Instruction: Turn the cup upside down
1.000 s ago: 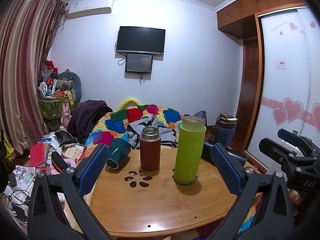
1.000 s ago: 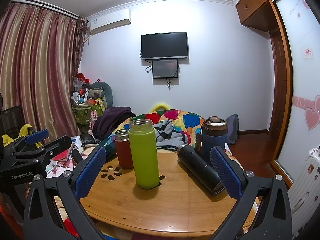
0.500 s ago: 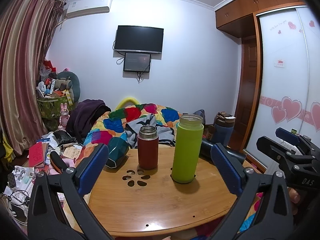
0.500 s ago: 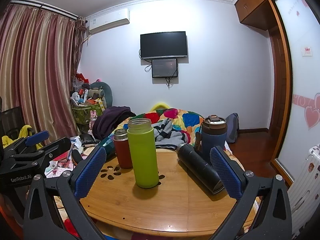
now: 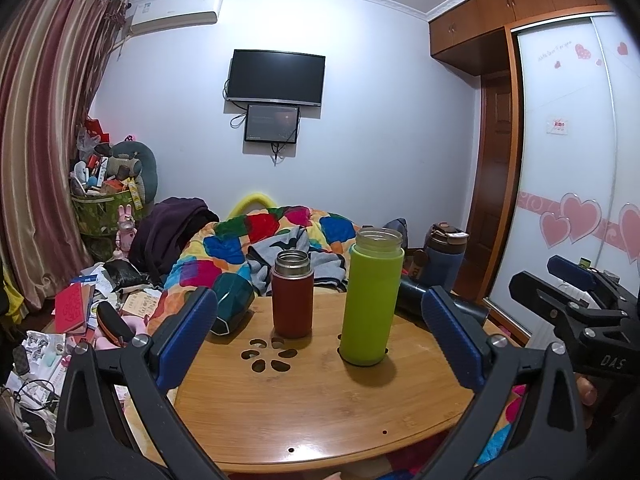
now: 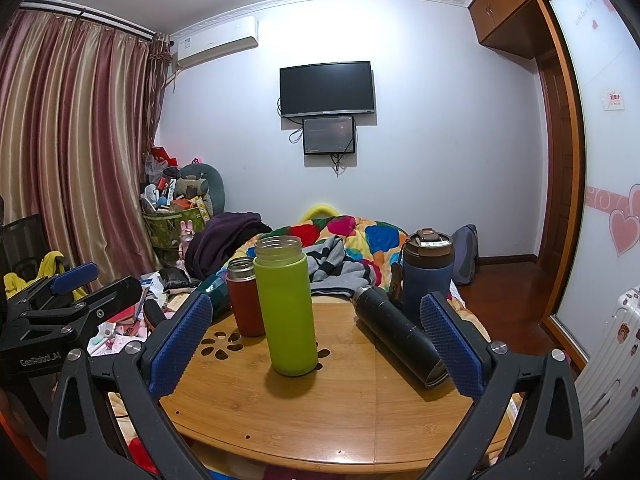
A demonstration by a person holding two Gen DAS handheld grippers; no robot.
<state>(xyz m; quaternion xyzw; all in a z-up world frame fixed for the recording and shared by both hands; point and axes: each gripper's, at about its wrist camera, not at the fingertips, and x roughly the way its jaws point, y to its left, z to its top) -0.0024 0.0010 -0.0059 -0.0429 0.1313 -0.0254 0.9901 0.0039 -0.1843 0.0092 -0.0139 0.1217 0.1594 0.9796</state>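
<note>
A tall green cup stands upright and lidless on the round wooden table; it also shows in the right wrist view. A red cup stands upright just left of it, also in the right wrist view. My left gripper is open and empty, held back from the cups at the table's near side. My right gripper is open and empty, facing the green cup from the near side. Each gripper shows at the edge of the other's view.
A black flask lies on its side at the table's right. A blue lidded tumbler stands behind it. A dark teal cup lies tipped at the table's left edge. A colourful quilt lies behind the table.
Both grippers have drifted slightly, so the cups sit a little differently in view. Nothing on the table has moved and both grippers stay open.
</note>
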